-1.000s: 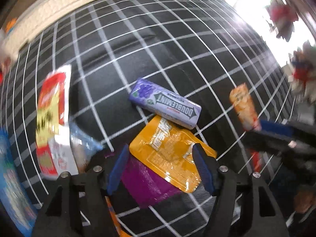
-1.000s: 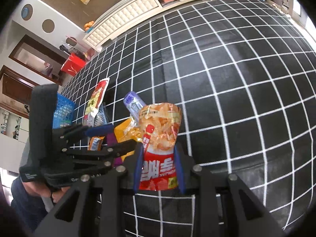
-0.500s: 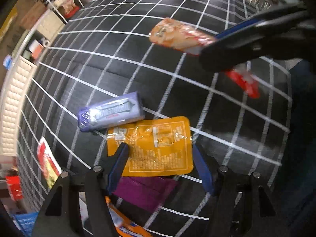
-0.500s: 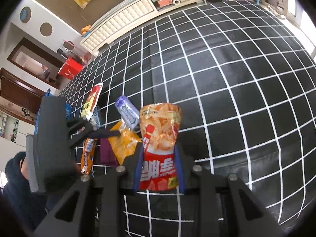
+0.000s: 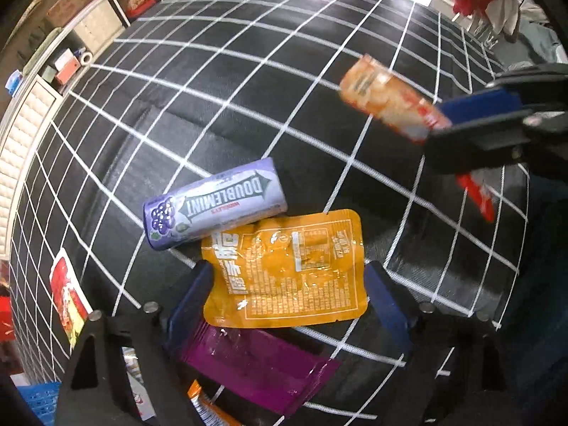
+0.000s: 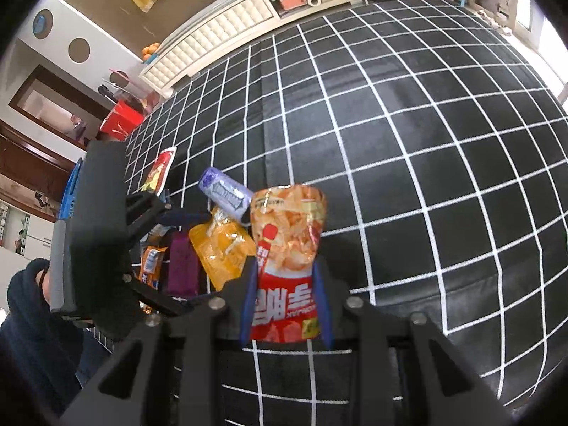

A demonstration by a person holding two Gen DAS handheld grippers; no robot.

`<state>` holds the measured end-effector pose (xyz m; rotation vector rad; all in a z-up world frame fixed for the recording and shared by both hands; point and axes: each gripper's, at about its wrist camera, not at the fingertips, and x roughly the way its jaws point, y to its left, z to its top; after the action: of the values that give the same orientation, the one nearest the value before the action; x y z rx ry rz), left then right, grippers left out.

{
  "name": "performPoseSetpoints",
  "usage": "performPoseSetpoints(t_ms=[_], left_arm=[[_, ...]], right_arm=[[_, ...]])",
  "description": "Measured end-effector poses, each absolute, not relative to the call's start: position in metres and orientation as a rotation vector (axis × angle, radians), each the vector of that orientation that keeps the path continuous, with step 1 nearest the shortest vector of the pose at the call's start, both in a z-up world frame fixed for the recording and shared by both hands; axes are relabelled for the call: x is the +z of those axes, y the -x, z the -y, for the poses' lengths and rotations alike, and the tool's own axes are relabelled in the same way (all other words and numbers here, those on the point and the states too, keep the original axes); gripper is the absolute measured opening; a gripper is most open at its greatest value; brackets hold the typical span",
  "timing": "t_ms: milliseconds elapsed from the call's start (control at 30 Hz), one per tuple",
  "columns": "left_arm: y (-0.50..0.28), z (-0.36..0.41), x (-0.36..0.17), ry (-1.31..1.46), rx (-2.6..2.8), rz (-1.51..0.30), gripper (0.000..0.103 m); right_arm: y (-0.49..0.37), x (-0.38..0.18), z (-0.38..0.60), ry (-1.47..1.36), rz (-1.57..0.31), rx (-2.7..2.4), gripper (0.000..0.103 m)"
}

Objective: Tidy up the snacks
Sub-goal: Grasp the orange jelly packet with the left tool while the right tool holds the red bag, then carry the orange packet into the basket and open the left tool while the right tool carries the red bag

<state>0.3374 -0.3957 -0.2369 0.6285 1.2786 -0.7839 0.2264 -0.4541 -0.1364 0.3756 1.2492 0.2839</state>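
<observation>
My right gripper (image 6: 285,277) is shut on a red and orange chip pouch (image 6: 287,245), held upright above the black grid cloth; the same pouch (image 5: 387,106) shows at the upper right of the left wrist view. My left gripper (image 5: 287,277) stands open over an orange foil packet (image 5: 287,269), its blue fingers on either side of it. A purple Doublemint pack (image 5: 213,209) lies just beyond the packet, touching it. A magenta packet (image 5: 259,369) lies partly under the orange one.
A red and yellow packet (image 5: 67,298) lies at the left on the cloth (image 5: 248,71). A blue basket (image 6: 71,191) stands behind the left gripper. A small orange packet (image 6: 151,264) lies near the magenta one. A white cabinet (image 6: 220,35) runs along the far edge.
My left gripper swung round and came lower over the orange packet, which now lies between its open fingers. The right gripper kept the chip pouch almost still.
</observation>
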Motion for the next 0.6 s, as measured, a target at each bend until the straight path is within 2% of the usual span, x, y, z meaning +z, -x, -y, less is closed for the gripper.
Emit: performPoseSetpoints(t_ms=[33,67,100,167,267,367,600], left_arm=[[-0.336,0.398,-0.236,-0.634,-0.789,-1.267,0.076],[-0.332,0.393,-0.236,-0.637,-0.795,-1.259,0.067],[-0.332,0.394,-0.234,-0.619,-0.811,-1.254,0.053],[-0.328,0.396,-0.232,-0.615,-0.812,-1.247,0.043],[-0.325,0.396,-0.23,-0.601,-0.803,-1.236,0.024],[-0.323,0.394,-0.228,-0.614,-0.781,-1.212,0.019],[-0.3,0.378,-0.206,-0.558,-0.767,-1.172,0.017]], right_arm=[[-0.226,-0.138,0.454,-0.375,-1.254,0.283,0.034],[-0.227,-0.139,0.454,-0.375,-1.257,0.282,0.034],[-0.227,-0.14,0.453,-0.376,-1.259,0.282,0.034],[-0.228,-0.142,0.453,-0.384,-1.264,0.282,0.034],[-0.228,-0.144,0.453,-0.388,-1.269,0.281,0.034],[-0.226,-0.14,0.452,-0.378,-1.266,0.279,0.034],[-0.22,-0.118,0.442,-0.339,-1.239,0.265,0.034]])
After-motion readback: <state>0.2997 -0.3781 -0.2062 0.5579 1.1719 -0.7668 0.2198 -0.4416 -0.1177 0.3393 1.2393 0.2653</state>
